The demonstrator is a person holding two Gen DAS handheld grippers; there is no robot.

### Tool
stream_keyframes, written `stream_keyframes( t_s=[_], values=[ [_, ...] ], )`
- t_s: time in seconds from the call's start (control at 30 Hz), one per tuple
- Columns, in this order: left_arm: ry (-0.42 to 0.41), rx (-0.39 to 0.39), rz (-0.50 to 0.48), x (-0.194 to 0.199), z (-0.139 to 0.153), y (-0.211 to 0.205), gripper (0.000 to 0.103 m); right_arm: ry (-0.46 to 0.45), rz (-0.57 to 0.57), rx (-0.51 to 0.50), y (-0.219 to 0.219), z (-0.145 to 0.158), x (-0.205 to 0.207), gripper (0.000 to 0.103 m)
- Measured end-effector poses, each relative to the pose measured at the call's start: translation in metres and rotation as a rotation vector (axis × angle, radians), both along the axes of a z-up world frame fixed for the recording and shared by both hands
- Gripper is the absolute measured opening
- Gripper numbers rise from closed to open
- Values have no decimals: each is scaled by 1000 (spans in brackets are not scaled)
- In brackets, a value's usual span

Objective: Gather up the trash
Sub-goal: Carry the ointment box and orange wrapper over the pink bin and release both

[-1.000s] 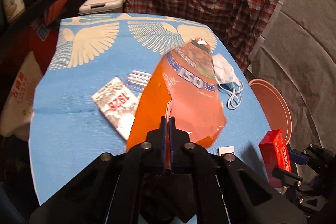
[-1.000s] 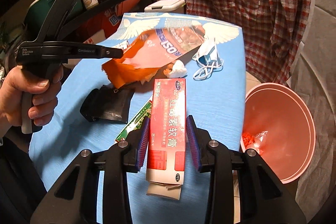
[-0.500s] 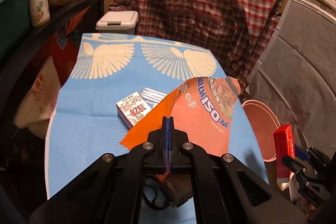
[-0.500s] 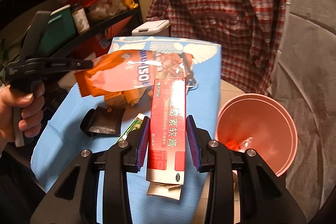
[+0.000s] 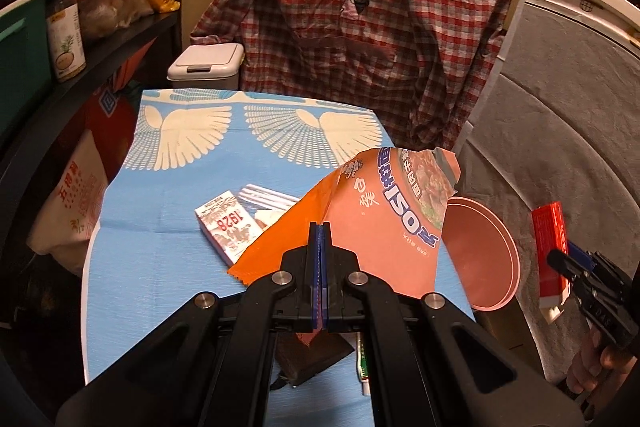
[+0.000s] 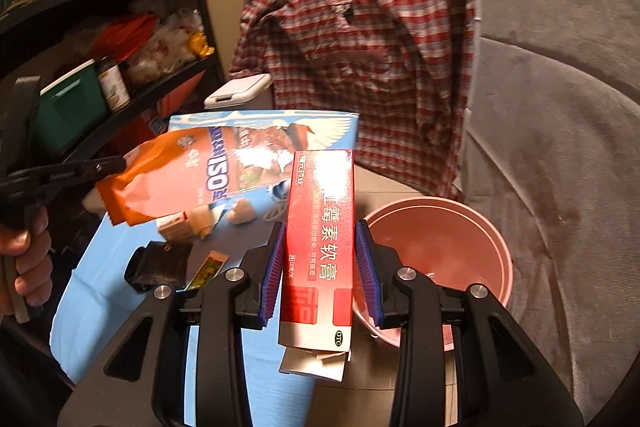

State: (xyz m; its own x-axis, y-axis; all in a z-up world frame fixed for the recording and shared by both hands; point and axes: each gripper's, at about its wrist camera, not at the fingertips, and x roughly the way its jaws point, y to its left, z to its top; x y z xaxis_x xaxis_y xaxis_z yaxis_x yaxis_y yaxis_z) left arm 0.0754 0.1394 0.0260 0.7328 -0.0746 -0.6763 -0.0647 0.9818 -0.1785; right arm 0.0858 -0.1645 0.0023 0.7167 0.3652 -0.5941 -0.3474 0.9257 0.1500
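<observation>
Both grippers are now riding higher than a second ago, each load lifted off the blue bird-patterned tablecloth (image 5: 168, 227) and carried toward the round pink plastic bin (image 6: 460, 239) beside the table.

Nearest in the left wrist view, the left gripper (image 5: 319, 227) is clamping its jaws fully together on the lower edge of the torn orange foil snack bag (image 5: 372, 223), which is hanging clear of the cloth with its far corner overlapping the bin's rim. Below the jaws, a dark brown pouch (image 5: 316, 359) and a narrow green-and-white sachet (image 5: 362, 363) are lying on the cloth. Farther out, a white "1928" card box (image 5: 228, 231) is resting flat near a clear wrapper.

In the right wrist view, the right gripper (image 6: 322, 263) is holding its jaws at a narrow spread, pads pressing both long sides of the tall red cardboard ointment box (image 6: 322, 239), upright, open flap hanging below. This box is sitting just left of the bin.

Beyond the table, a red plaid shirt (image 5: 360, 39) is hanging behind a white lidded bin (image 5: 206, 61)
</observation>
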Motion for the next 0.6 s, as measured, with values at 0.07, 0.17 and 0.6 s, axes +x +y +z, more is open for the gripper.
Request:
stream_keyframes(
  t_s=[0.07, 0.17, 0.6],
  values=[
    [-2, 3, -8, 1, 0, -4, 0, -15, -17, -15, -3, 3, 0, 36],
    [-1, 3, -19, 3, 0, -11, 0, -33, -42, -24, -9, 7, 1, 36],
    [8, 13, -73, 17, -3, -44, 0, -21, -116, -41, -37, 7, 17, 36]
  ],
)
